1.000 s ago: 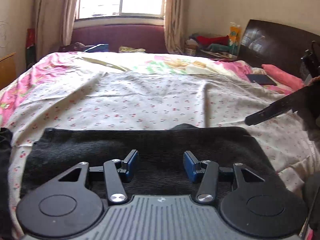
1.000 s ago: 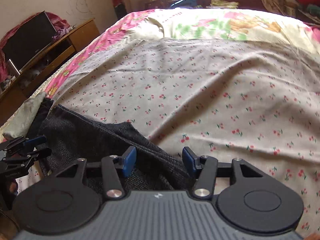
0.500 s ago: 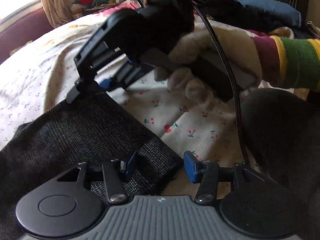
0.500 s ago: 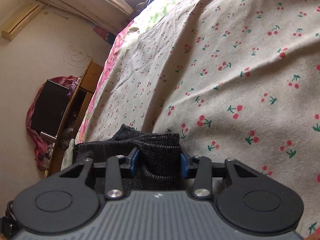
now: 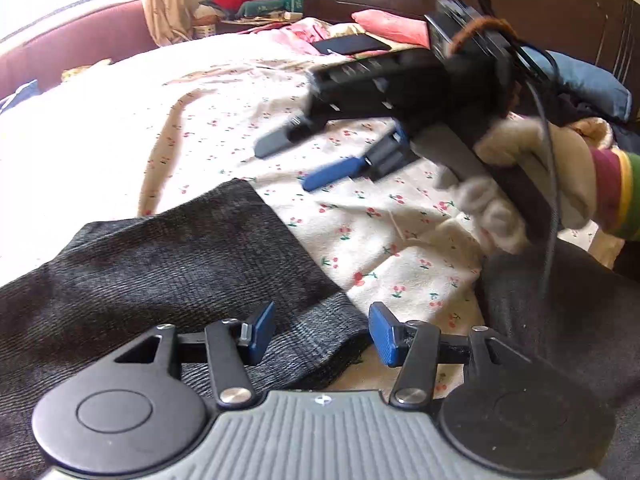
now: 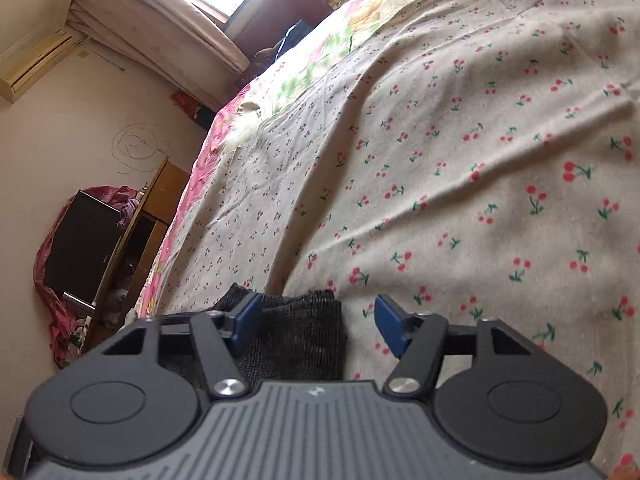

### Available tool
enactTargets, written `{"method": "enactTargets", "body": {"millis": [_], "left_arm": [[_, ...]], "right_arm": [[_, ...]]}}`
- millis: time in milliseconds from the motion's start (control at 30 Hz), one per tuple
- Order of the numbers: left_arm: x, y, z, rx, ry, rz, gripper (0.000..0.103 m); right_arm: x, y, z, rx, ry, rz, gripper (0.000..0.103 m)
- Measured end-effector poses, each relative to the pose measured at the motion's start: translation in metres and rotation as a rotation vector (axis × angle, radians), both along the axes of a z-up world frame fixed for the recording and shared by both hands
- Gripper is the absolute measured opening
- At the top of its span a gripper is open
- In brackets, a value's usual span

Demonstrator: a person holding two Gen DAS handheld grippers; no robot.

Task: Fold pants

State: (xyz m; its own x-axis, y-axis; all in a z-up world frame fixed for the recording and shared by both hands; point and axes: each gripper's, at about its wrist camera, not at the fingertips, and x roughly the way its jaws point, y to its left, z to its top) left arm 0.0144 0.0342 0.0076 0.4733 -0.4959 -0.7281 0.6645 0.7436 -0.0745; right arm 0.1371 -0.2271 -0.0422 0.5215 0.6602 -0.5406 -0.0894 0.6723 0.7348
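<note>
In your left wrist view you are working over a bed [image 5: 224, 120] spread with one cherry-print sheet; beyond it stand a dark headboard [image 5: 560, 4], one tan curtain [image 5: 168, 4] beside a bright window, and a heap of clothes and boxes on a stand in the corner. On the bedding near the headboard you can count one pink pillow [image 5: 390, 26], one blue pillow [image 5: 588, 80] and one flat dark phone-like slab [image 5: 352, 44]. The dark ribbed pants [image 5: 168, 264] lie folded flat on the sheet at lower left, one corner reaching between your left gripper [image 5: 322, 334] fingers; its jaws are easing apart, about half spread, and the pads do not press the cloth. Your right gripper [image 5: 308, 160] hovers above the sheet just past the pants' far corner, held by one gloved hand [image 5: 516, 184] with a striped cuff, its two fingers spread and nothing between them. In your right wrist view the same sheet [image 6: 460, 152] fills most of the frame, with a floral cover further up the bed, one curtain [image 6: 160, 28] under the window, a wall unit at upper left, and one wooden cabinet [image 6: 148, 220] holding a dark box. Here the right gripper [image 6: 318, 322] jaws are opening wide; a folded edge of the pants [image 6: 296, 332] sits between them, against the left pad and clear of the right.
</note>
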Motion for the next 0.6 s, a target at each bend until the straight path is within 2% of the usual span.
{"method": "enactTargets", "body": {"millis": [67,133,200,267,333,400,467,600], "left_arm": [[0.011,0.013,0.003,0.041,-0.021,0.072,0.065],[0.017,0.033,0.0,0.071,-0.006,0.156,0.065],[0.026,0.051,-0.007,0.093,0.082,0.2,0.072],[0.034,0.063,-0.027,0.148,0.182,0.242,0.072],[0.03,0.068,-0.03,0.13,0.164,0.233,0.072],[0.025,0.067,-0.026,0.115,0.133,0.21,0.072],[0.019,0.069,-0.018,0.073,0.09,0.202,0.072],[0.024,0.086,-0.014,-0.013,0.031,0.243,0.072]], "right_arm": [[-0.011,0.008,-0.013,0.023,0.049,0.033,0.073],[-0.016,0.02,-0.022,0.008,0.052,0.036,0.074],[-0.015,0.034,-0.027,0.043,0.074,0.068,0.073],[-0.014,0.043,-0.026,0.089,0.102,0.119,0.073],[-0.012,0.046,-0.023,0.067,0.082,0.133,0.073],[-0.008,0.044,-0.031,0.08,0.125,0.121,0.072],[-0.011,0.038,-0.03,0.096,0.128,0.114,0.068],[-0.018,0.033,-0.033,0.098,0.135,0.072,0.067]]}}
